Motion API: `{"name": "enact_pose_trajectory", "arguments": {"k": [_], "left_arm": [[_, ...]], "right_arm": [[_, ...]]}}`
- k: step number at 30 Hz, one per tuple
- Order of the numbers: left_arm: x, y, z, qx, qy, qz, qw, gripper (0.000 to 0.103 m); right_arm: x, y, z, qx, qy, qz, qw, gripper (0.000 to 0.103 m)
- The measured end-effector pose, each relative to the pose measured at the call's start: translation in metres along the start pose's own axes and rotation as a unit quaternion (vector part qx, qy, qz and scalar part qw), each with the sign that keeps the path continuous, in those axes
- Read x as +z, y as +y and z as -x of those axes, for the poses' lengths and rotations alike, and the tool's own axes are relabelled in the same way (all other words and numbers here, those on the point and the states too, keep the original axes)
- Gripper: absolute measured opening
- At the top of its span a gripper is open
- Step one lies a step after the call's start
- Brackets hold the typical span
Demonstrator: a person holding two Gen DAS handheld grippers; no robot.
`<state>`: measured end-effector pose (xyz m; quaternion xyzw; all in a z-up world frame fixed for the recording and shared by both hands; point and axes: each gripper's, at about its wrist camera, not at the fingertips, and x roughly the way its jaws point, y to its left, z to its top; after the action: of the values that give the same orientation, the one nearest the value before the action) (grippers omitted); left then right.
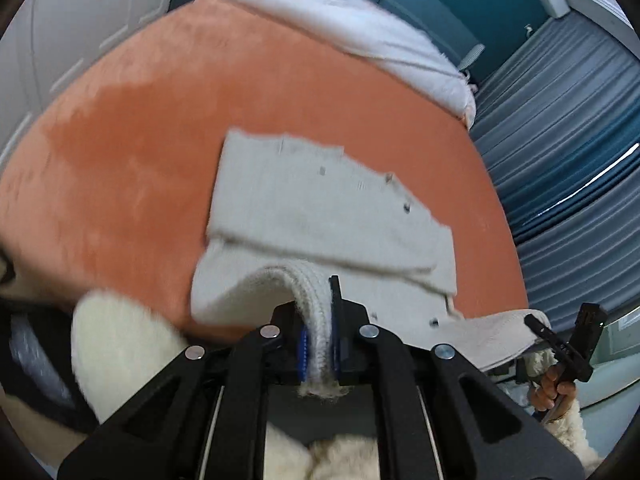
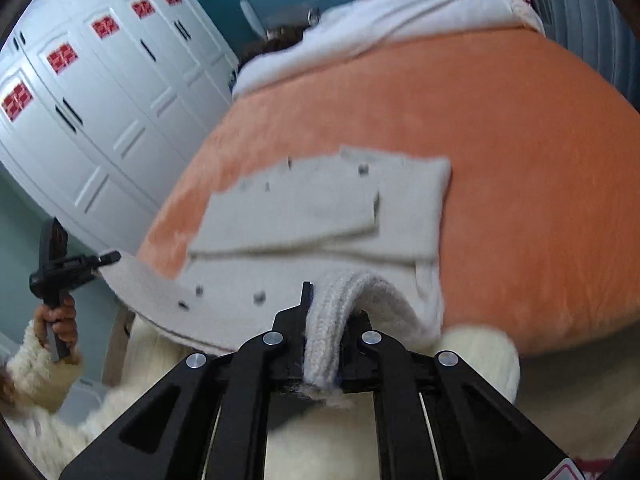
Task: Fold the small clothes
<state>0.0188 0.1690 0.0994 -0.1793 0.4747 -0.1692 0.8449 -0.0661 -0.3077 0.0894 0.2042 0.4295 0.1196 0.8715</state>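
Note:
A small light grey knit garment (image 1: 320,200) with dark snap buttons lies on the orange bed cover (image 1: 140,140), its sleeves folded across the body. My left gripper (image 1: 318,320) is shut on the ribbed near hem at one corner. My right gripper (image 2: 326,320) is shut on the ribbed hem at the other corner. Both hold the near edge lifted off the bed. The garment shows in the right wrist view (image 2: 320,208) too. The right gripper appears in the left wrist view (image 1: 536,326), and the left one in the right wrist view (image 2: 108,258).
A white sheet (image 1: 360,28) lies bunched at the far end of the bed. White wardrobe doors (image 2: 100,100) stand on one side, blue curtains (image 1: 560,140) on the other. The person's cream fleece sleeves (image 2: 480,360) are close under the grippers.

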Motion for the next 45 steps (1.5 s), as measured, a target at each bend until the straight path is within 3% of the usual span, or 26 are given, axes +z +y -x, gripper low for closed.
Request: {"name": "enact_pose_trajectory", "arguments": {"k": [2,3,4,5,6,8,10,12,17,20,25,26,27,28,29,30,31,33,35,38,40,42,43,45], "left_arm": [[0.034,0.001,-0.028,0.014,-0.035,-0.023,0.9990,0.013],[0.047,0.004,-0.047,0.034,-0.048,-0.024,0.9980,0.023],[0.056,0.008,-0.070,0.058,-0.055,-0.020,0.9966,0.036],[0.060,0.015,-0.090,0.082,-0.052,-0.011,0.9952,0.060],[0.058,0.025,-0.100,0.104,-0.051,0.006,0.9932,0.061],[0.047,0.048,-0.106,0.096,-0.050,0.036,0.9935,0.062],[0.034,0.059,-0.105,0.091,-0.053,0.054,0.9930,0.071],[0.023,0.063,-0.101,0.103,-0.065,0.055,0.9911,0.082],[0.038,0.051,-0.135,0.128,-0.050,-0.011,0.9905,0.085],[0.058,0.045,-0.168,0.124,-0.038,-0.026,0.9912,0.089],[0.081,0.048,-0.231,0.142,0.021,-0.025,0.9893,0.087],[0.082,0.048,-0.239,0.142,0.033,-0.027,0.9889,0.078],[0.081,0.046,-0.245,0.140,0.044,-0.031,0.9887,0.059],[0.081,0.045,-0.250,0.142,0.057,-0.035,0.9876,0.050],[0.080,0.044,-0.252,0.138,0.064,-0.037,0.9877,0.029],[0.080,0.042,-0.250,0.131,0.065,-0.039,0.9885,0.011],[0.081,0.041,-0.245,0.124,0.062,-0.039,0.9896,0.011],[0.085,0.035,-0.225,0.110,0.041,-0.034,0.9926,0.010],[0.094,0.026,-0.188,0.087,0.002,-0.033,0.9957,0.009],[0.112,0.021,-0.139,0.076,-0.054,-0.025,0.9953,0.009],[0.124,0.029,-0.134,0.087,-0.070,-0.015,0.9937,0.010],[0.131,0.044,-0.163,0.106,-0.043,-0.004,0.9935,0.010],[0.131,0.054,-0.190,0.116,-0.010,0.002,0.9932,0.010],[0.122,0.071,-0.234,0.153,0.039,0.007,0.9874,0.010]], "right_arm": [[0.039,-0.024,-0.033,0.006,-0.051,-0.028,0.998,0.011],[0.049,-0.031,-0.050,-0.012,-0.077,-0.036,0.996,0.014],[0.056,-0.039,-0.071,-0.040,-0.100,-0.051,0.993,0.021],[0.058,-0.045,-0.087,-0.061,-0.106,-0.073,0.990,0.024],[0.057,-0.050,-0.099,-0.077,-0.105,-0.097,0.987,0.029],[0.042,-0.058,-0.109,-0.070,-0.117,-0.147,0.980,0.033],[0.021,-0.058,-0.108,-0.070,-0.128,-0.170,0.974,0.058],[0.005,-0.061,-0.104,-0.088,-0.137,-0.170,0.972,0.061],[0.011,-0.066,-0.131,-0.163,-0.090,-0.126,0.974,0.063],[0.024,-0.083,-0.136,-0.175,-0.086,-0.109,0.975,0.066],[0.058,-0.093,-0.178,-0.202,-0.049,-0.085,0.974,0.066],[0.061,-0.097,-0.191,-0.209,-0.030,-0.083,0.974,0.066],[0.061,-0.098,-0.198,-0.214,-0.019,-0.082,0.973,0.066],[0.061,-0.099,-0.205,-0.217,-0.009,-0.079,0.973,0.059],[0.061,-0.097,-0.210,-0.221,-0.003,-0.074,0.972,0.052],[0.061,-0.097,-0.212,-0.225,0.001,-0.068,0.972,0.022],[0.061,-0.095,-0.213,-0.223,0.008,-0.062,0.973,0.009],[0.065,-0.087,-0.198,-0.199,-0.019,-0.064,0.978,0.007],[0.074,-0.078,-0.156,-0.145,-0.087,-0.083,0.982,0.007],[0.088,-0.076,-0.088,-0.068,-0.196,-0.120,0.971,0.007],[0.094,-0.081,-0.077,-0.089,-0.222,-0.112,0.964,0.006],[0.098,-0.108,-0.120,-0.146,-0.160,-0.114,0.970,0.006],[0.095,-0.127,-0.149,-0.164,-0.112,-0.132,0.971,0.006],[0.083,-0.158,-0.197,-0.193,-0.036,-0.168,0.966,0.006]]}}
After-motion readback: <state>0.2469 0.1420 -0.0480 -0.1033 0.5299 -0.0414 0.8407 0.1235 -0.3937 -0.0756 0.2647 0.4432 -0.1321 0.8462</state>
